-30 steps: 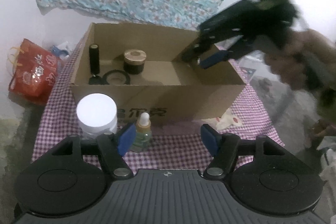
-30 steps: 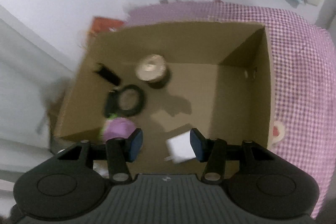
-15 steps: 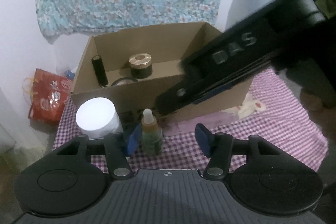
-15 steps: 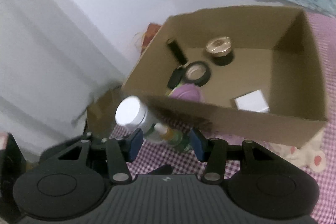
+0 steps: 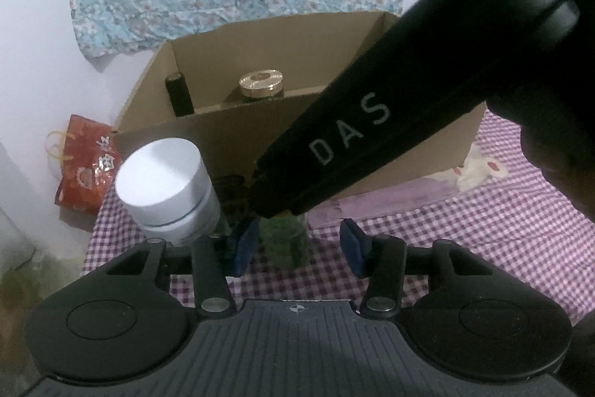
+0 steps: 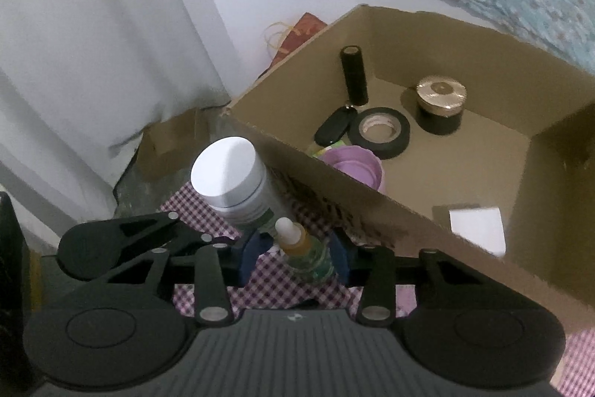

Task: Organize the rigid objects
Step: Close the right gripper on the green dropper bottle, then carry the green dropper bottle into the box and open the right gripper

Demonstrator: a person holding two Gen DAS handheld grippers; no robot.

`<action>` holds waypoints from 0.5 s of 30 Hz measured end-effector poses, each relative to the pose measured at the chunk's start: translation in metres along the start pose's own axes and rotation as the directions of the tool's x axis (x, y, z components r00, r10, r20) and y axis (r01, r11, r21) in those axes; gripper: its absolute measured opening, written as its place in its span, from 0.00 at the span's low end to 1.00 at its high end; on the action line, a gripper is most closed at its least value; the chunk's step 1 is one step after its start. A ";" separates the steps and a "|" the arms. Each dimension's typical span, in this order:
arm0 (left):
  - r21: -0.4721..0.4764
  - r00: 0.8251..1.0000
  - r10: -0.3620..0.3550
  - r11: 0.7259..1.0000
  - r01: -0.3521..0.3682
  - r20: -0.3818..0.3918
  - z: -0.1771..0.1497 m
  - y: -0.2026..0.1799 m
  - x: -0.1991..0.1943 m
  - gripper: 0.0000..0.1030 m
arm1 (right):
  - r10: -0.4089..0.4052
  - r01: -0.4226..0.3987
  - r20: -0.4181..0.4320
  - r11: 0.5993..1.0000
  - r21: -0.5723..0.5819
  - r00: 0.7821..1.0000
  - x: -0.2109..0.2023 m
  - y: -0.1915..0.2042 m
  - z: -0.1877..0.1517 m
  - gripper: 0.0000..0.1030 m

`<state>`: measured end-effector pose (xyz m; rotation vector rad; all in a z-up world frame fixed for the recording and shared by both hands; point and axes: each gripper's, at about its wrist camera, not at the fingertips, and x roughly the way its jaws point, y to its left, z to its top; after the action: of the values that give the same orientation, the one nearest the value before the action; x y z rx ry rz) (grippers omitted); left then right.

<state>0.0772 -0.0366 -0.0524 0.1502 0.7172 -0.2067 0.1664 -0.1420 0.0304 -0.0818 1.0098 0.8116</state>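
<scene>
A small green dropper bottle with a white tip stands on the checked cloth in front of the cardboard box. It sits between the blue pads of my right gripper, whose jaws are closing; a sliver of cloth still shows beside the left pad. In the left wrist view the same bottle lies between the pads of my left gripper, also closing, with a clear gap on the right. The right gripper's black body crosses above it. A white-lidded jar stands just left of the bottle.
Inside the box are a black cylinder, a key fob, a tape roll, a gold-lidded jar, a purple item and a white block. A red bag lies left of the table.
My right gripper left the box, where the white block now lies, and swung down to the dropper bottle. My left gripper sank toward the same bottle. Both pairs of jaws narrowed.
</scene>
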 end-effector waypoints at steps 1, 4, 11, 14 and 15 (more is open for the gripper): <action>-0.001 1.000 0.001 1.000 -0.001 0.002 0.000 0.000 0.002 0.48 | -0.001 0.001 -0.002 1.000 -0.009 1.000 0.003 0.000 0.000 0.39; 0.002 1.000 0.006 1.000 -0.006 0.013 -0.001 0.002 0.008 0.48 | 0.009 -0.009 -0.017 1.000 -0.020 1.000 0.010 -0.002 0.002 0.30; -0.020 1.000 0.018 1.000 -0.018 0.011 0.000 0.006 0.018 0.31 | 0.025 -0.026 -0.028 0.999 -0.039 0.999 0.015 -0.001 0.001 0.23; -0.030 1.000 0.012 0.999 -0.011 0.019 0.001 0.005 0.015 0.30 | 0.018 -0.019 -0.032 0.999 -0.034 0.999 0.012 -0.001 0.001 0.23; -0.027 1.000 0.013 1.000 -0.013 0.026 0.001 0.004 0.013 0.30 | 0.015 -0.016 -0.032 0.999 -0.033 0.999 0.010 0.000 0.000 0.23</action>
<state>0.0882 -0.0352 -0.0595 0.1262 0.6921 -0.1864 0.1696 -0.1360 0.0226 -0.1158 1.0275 0.8442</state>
